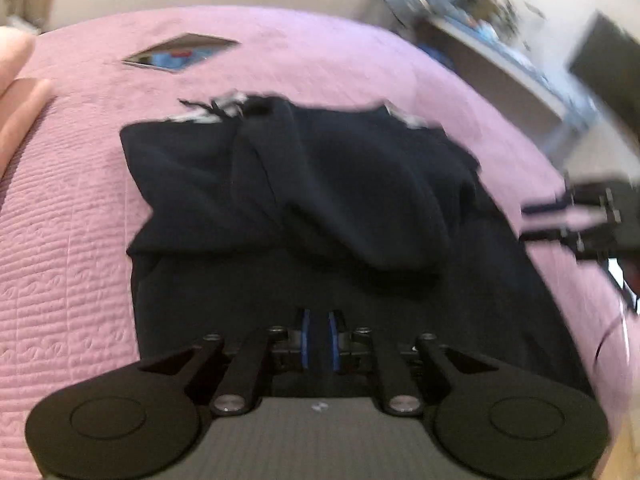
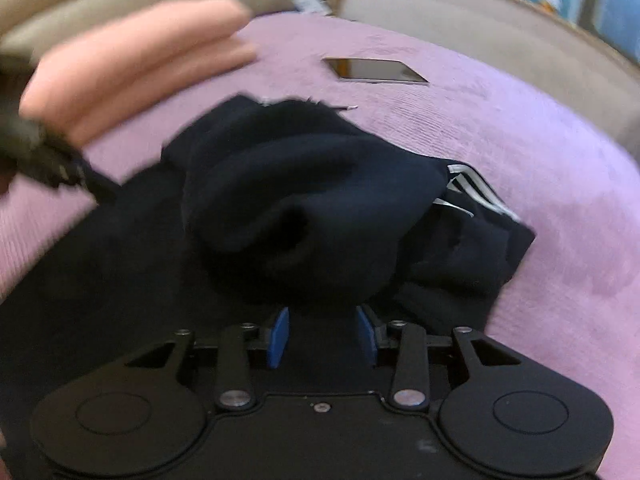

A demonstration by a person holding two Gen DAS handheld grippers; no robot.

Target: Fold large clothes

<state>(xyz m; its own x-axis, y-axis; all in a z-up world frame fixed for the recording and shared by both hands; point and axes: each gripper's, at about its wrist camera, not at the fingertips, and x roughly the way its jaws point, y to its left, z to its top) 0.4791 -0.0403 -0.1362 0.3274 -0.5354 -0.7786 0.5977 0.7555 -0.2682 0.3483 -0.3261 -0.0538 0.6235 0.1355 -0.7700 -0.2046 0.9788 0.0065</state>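
Dark garment (image 1: 296,200) folded on pink bedspread (image 1: 68,240) (both tongs empty)

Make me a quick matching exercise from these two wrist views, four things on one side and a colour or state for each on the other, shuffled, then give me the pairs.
Things:
1. bedspread
2. garment
3. phone
4. right gripper

Descriptions:
A. dark navy with white stripes, bunched in a heap
B. jaws apart, nothing between the blue pads
C. lilac, quilted
D. lying flat, dark screen up, beyond the garment

Pairs: 1-C, 2-A, 3-D, 4-B
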